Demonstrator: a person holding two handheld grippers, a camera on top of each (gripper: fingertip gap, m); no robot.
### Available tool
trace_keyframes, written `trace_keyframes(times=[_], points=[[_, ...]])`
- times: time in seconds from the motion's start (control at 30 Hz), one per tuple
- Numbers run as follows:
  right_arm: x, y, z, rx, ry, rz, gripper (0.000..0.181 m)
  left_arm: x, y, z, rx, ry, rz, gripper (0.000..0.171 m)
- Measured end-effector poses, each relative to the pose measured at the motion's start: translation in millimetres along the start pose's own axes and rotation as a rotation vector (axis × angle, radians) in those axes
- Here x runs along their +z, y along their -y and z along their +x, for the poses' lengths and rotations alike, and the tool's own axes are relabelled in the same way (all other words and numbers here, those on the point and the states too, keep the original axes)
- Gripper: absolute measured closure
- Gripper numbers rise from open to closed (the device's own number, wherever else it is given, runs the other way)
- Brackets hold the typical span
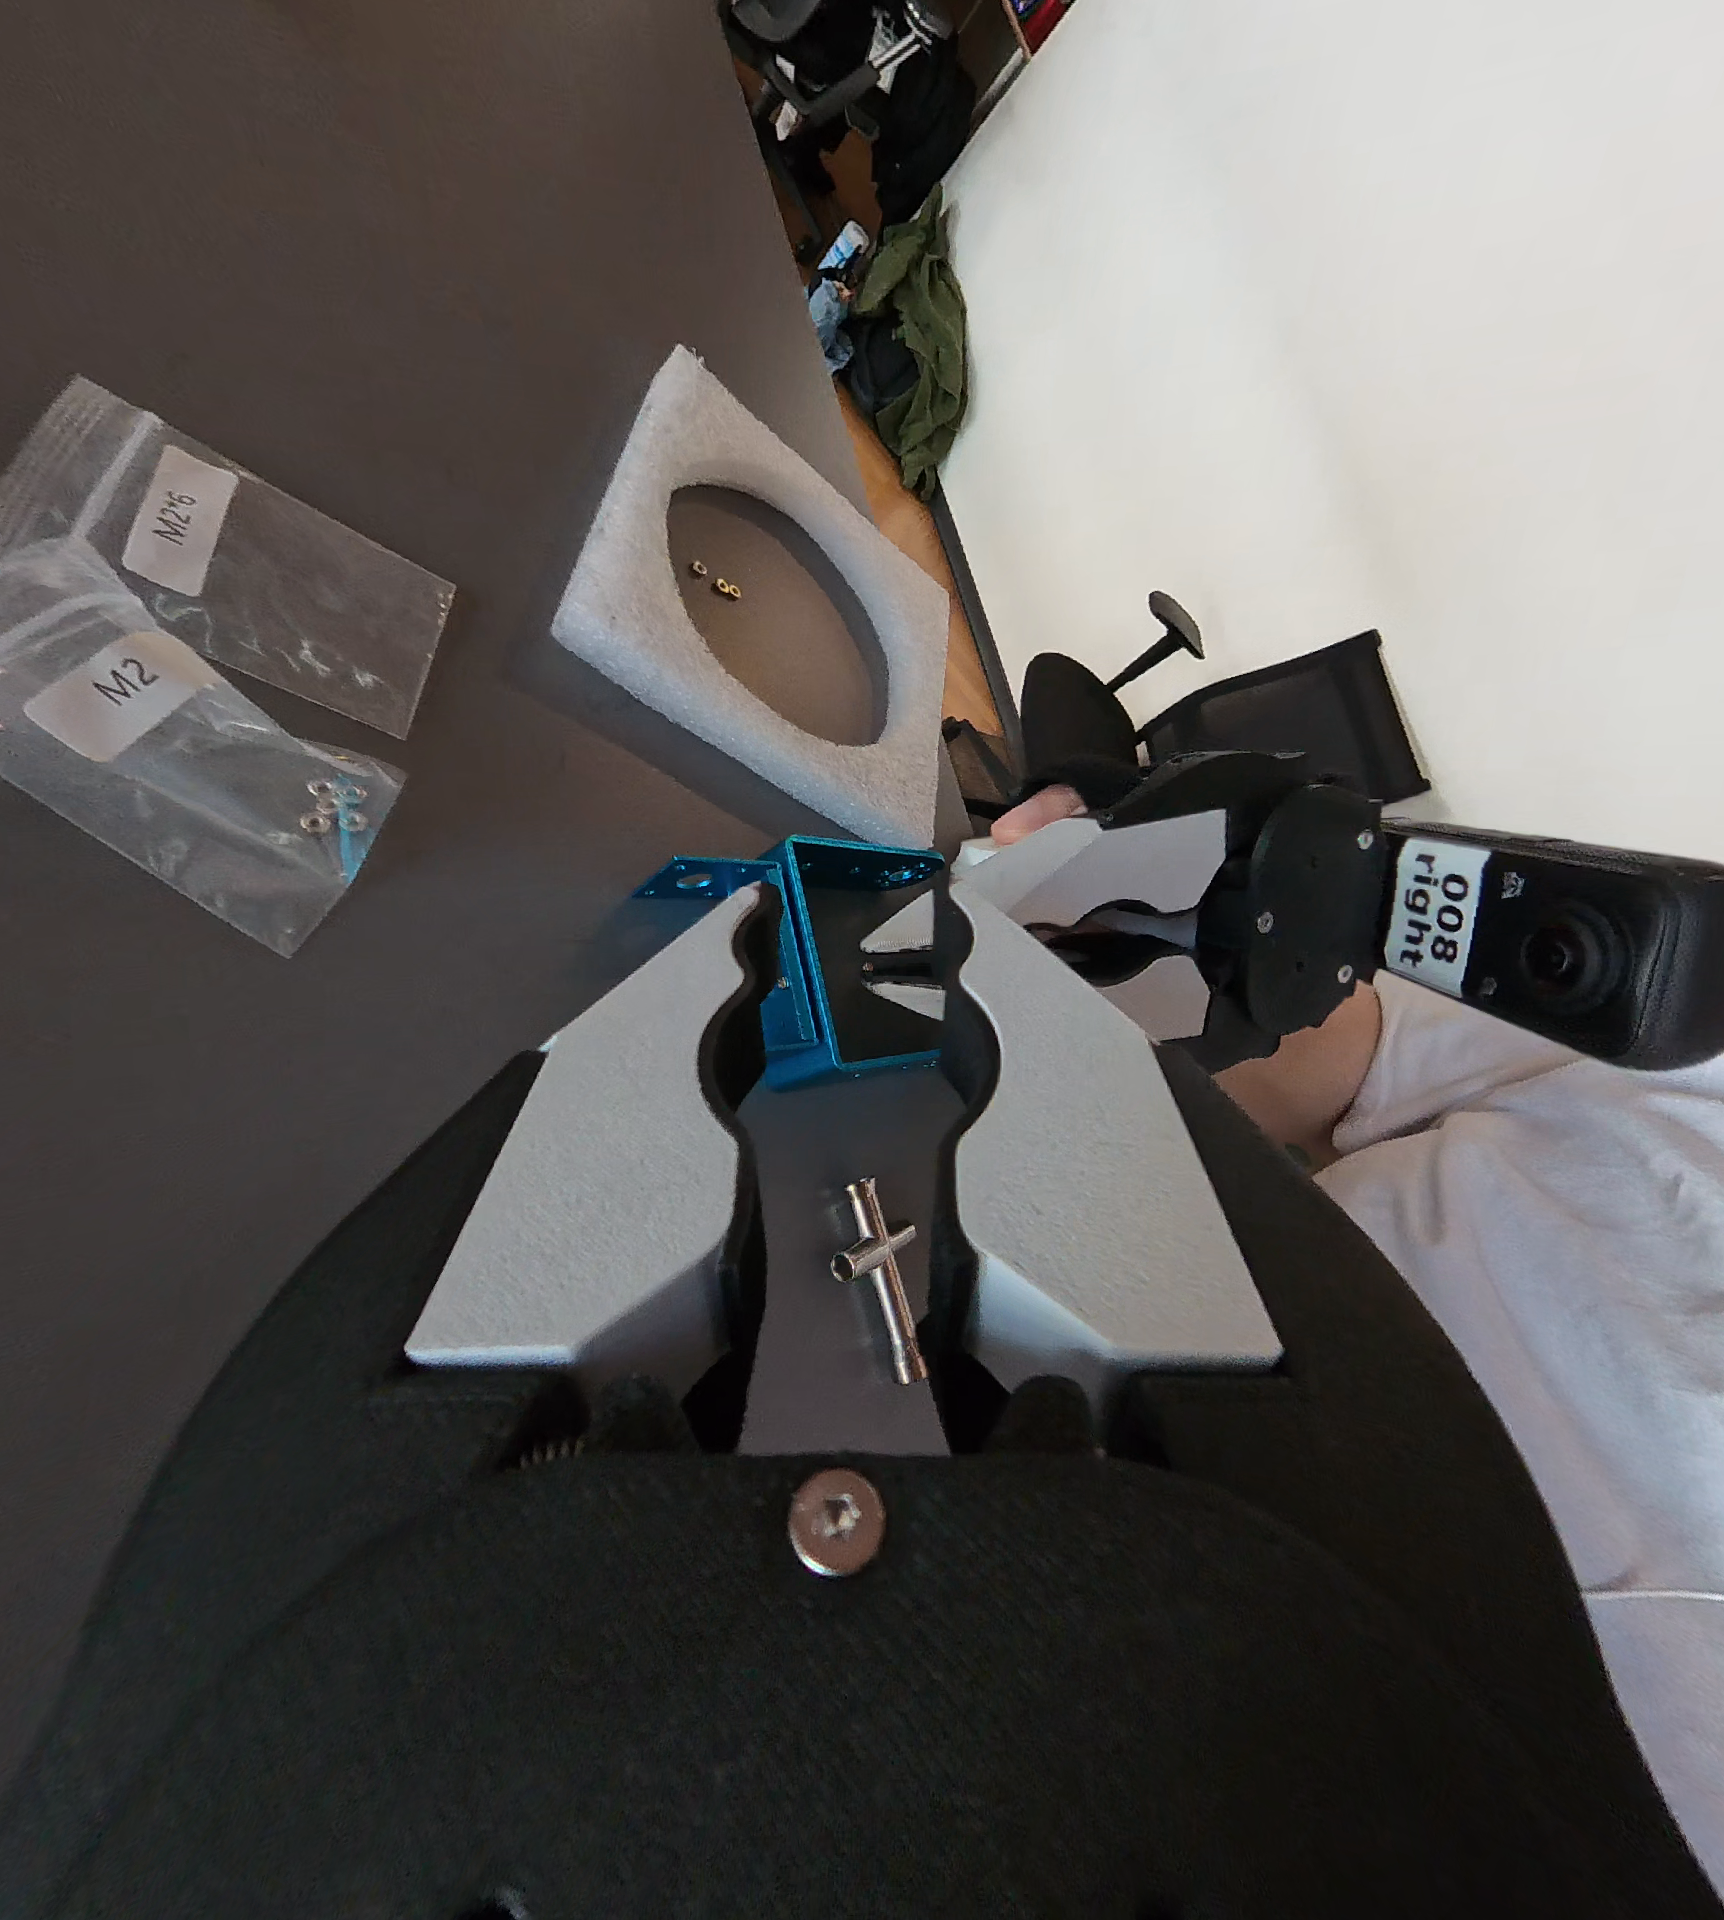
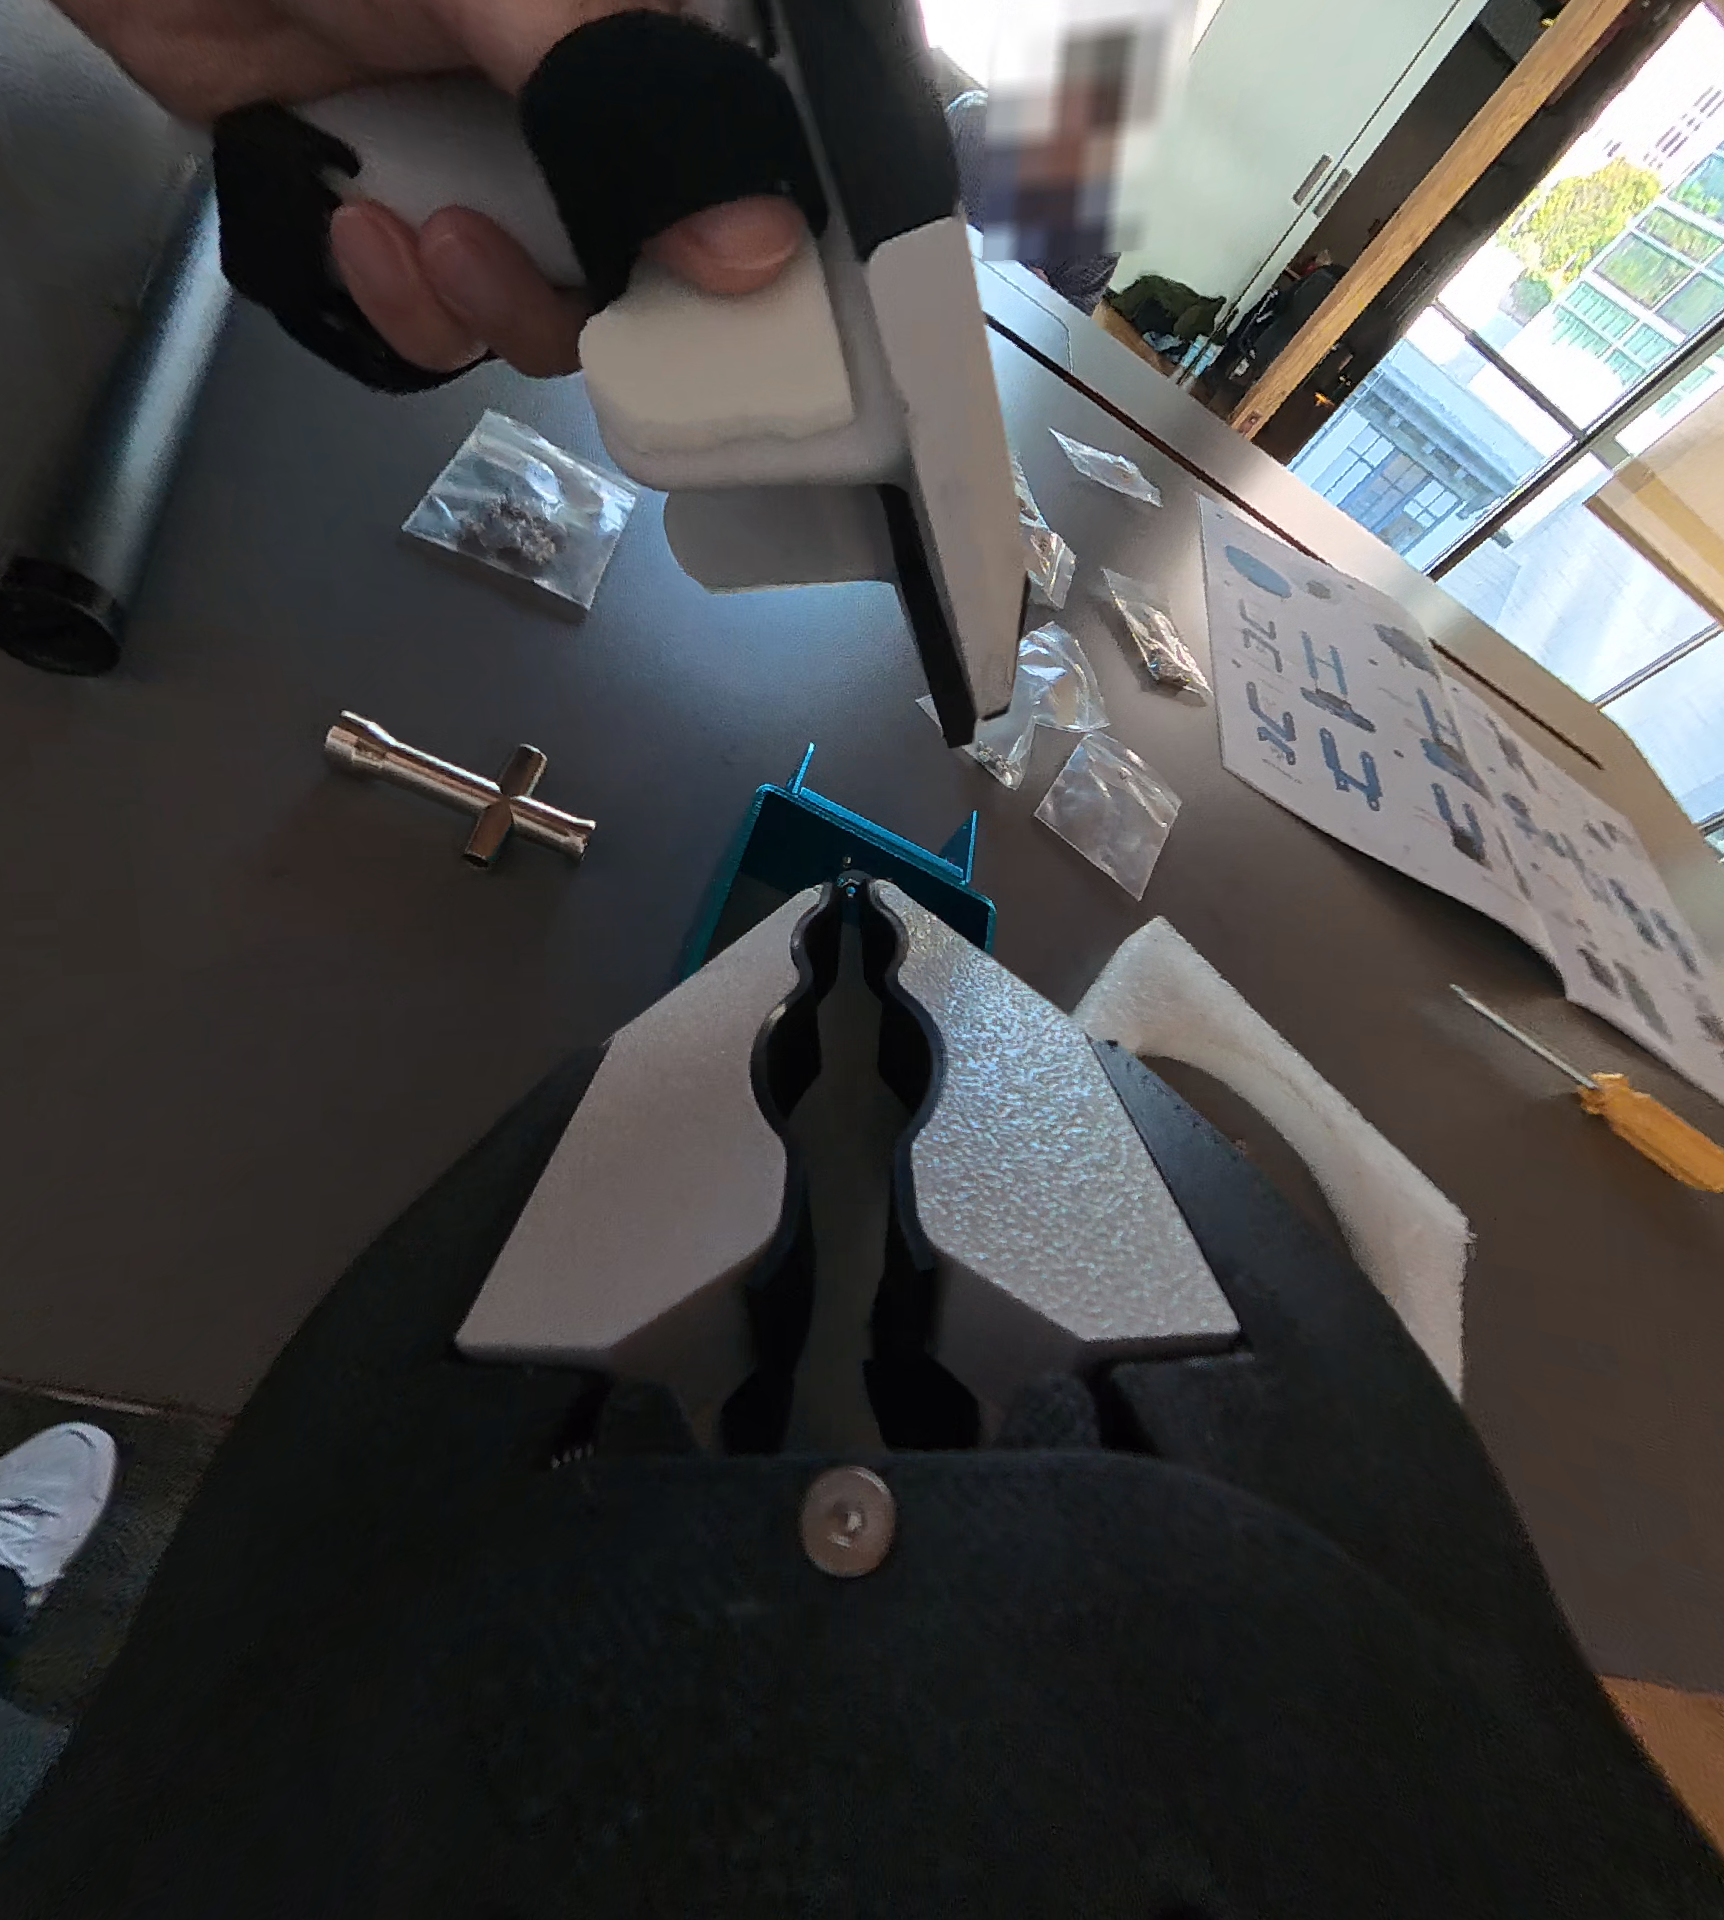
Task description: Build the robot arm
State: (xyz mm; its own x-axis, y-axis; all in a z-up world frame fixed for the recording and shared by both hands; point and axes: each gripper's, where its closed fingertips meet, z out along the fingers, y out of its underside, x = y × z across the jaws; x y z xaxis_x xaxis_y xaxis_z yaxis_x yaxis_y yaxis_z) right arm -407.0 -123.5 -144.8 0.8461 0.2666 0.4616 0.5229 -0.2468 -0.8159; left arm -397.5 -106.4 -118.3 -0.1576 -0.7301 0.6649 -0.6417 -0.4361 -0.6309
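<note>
A blue metal bracket [image 1: 793, 997] stands on the dark table [image 1: 318, 260]; it also shows in the right wrist view [image 2: 868, 831]. My left gripper [image 1: 856, 891] is open and hovers just above the bracket without touching it; the right wrist view shows it [image 2: 962, 727] from the side. My right gripper [image 2: 851, 888] is shut on a tiny metal fastener [image 2: 850, 884], with its tips inside the bracket. It reaches in from the right in the left wrist view [image 1: 873, 966]. A silver cross wrench [image 2: 463, 800] lies on the table left of the bracket.
A white foam block [image 1: 629, 582] with a round hole holds two small nuts [image 1: 714, 580]. Clear bags of hardware [image 1: 141, 748] lie on the left, more bags [image 2: 1107, 810] beyond the bracket. An instruction sheet [image 2: 1460, 779], a yellow screwdriver [image 2: 1647, 1138] and a grey cylinder [image 2: 110, 468] also lie there. My left and right fingertips are right by each other. The silver cross wrench [image 2: 463, 800] lies around 7 cm away from my right fingertips. The left camera catches it too, in the left wrist view [image 1: 887, 1264].
</note>
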Motion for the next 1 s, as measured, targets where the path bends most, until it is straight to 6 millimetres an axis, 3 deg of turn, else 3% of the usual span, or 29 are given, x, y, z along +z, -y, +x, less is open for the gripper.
trace_keyframes(times=[0.43,1.0], points=[[7.8,-0.7,0.4,-0.215,0.029,-0.029,0.180,4.8,-3.1,-4.6,-0.056,-0.081,-0.026,0.145],[9.6,2.1,-1.9,-0.214,0.056,0.015,0.179,9.4,-8.6,-3.5,-0.137,-0.047,-0.091,0.145]])
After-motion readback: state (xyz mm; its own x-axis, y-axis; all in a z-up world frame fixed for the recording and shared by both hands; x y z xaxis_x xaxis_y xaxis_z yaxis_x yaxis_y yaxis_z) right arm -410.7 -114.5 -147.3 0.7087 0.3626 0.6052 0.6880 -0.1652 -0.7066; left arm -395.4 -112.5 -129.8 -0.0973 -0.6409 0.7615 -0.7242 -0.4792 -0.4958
